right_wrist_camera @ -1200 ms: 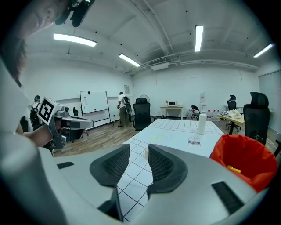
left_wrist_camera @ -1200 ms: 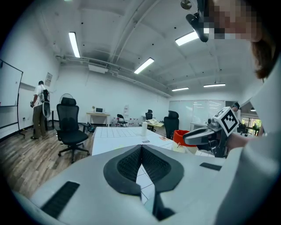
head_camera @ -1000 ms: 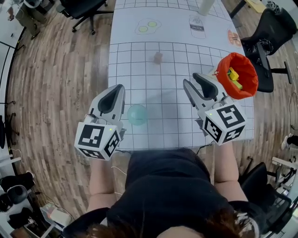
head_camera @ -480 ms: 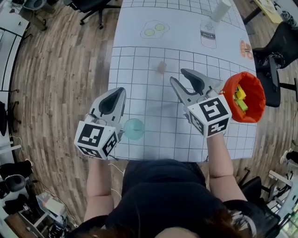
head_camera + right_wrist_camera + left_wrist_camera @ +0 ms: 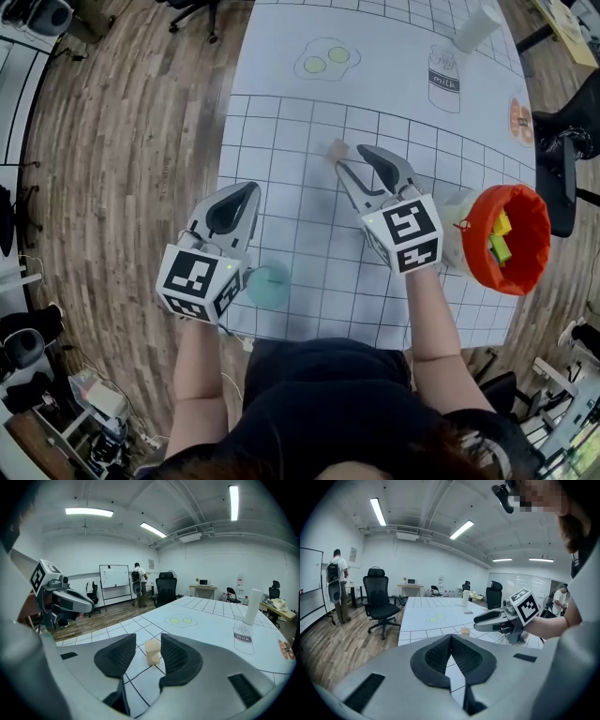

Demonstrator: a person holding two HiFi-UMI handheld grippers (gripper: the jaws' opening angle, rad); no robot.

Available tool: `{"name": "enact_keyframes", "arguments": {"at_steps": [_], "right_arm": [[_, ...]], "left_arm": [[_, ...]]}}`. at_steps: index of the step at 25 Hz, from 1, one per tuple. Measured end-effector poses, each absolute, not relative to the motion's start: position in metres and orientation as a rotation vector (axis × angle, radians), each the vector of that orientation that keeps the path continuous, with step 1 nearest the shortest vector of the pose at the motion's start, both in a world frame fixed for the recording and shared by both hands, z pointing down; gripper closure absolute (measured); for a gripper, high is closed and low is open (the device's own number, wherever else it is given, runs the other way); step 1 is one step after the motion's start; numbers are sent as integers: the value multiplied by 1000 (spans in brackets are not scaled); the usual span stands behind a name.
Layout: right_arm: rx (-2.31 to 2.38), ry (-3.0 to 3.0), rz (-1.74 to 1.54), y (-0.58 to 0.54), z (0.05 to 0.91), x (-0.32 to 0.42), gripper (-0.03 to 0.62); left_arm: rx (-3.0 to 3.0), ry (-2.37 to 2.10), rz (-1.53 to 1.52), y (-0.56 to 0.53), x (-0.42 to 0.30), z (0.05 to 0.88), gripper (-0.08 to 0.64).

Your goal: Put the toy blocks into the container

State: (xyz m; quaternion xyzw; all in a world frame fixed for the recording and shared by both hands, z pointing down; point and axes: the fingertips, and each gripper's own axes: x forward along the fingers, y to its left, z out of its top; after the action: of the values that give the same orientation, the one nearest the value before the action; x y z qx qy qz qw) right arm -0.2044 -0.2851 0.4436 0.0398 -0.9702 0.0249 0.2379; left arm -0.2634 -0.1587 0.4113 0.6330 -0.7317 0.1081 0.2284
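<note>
On a white gridded tabletop [image 5: 281, 141], a person works with a gripper in each hand. One pale tan toy block [image 5: 152, 652] with a notched side lies near the middle of the grid. The right gripper [image 5: 352, 157] points at it from the near side. Its jaws have just been opening and stand spread. The block shows in the gap at their tips, closer to the right pad, with neither pad pressing on it.

The left gripper [image 5: 246, 192] hangs over the near left part of the tabletop, jaws pressed together and holding nothing. A teal round object [image 5: 270, 284] lies just beside it.

The orange fabric container [image 5: 530, 202] stands at the near right edge, well apart from the loose block. Yellow and green blocks [image 5: 500, 239] already lie inside.

The step in hand looks like the reach for the grasp. To do it well, the right gripper should slide a little farther and shift so the block sits centred between the pads. The pads should then close squarely on the flat sides, not the notch, before the lift and the carry right to the container.
</note>
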Motion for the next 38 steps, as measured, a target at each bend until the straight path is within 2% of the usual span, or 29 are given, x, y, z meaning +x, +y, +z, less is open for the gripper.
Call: {"name": "enact_keyframes", "arguments": {"at_steps": [14,21,38], "right_arm": [[55,-2632,100,-292,500,-221,408],[32,-2622,82,-295,505,-228,428],[152,-2743,-59,-268,391,-175,429]], "left_arm": [[1655,-1983,332,-165,-265,456,535],[1633,-1995,327,-170,-274,458,534],[1748,-2068,303,-160,-243,383,534]]}}
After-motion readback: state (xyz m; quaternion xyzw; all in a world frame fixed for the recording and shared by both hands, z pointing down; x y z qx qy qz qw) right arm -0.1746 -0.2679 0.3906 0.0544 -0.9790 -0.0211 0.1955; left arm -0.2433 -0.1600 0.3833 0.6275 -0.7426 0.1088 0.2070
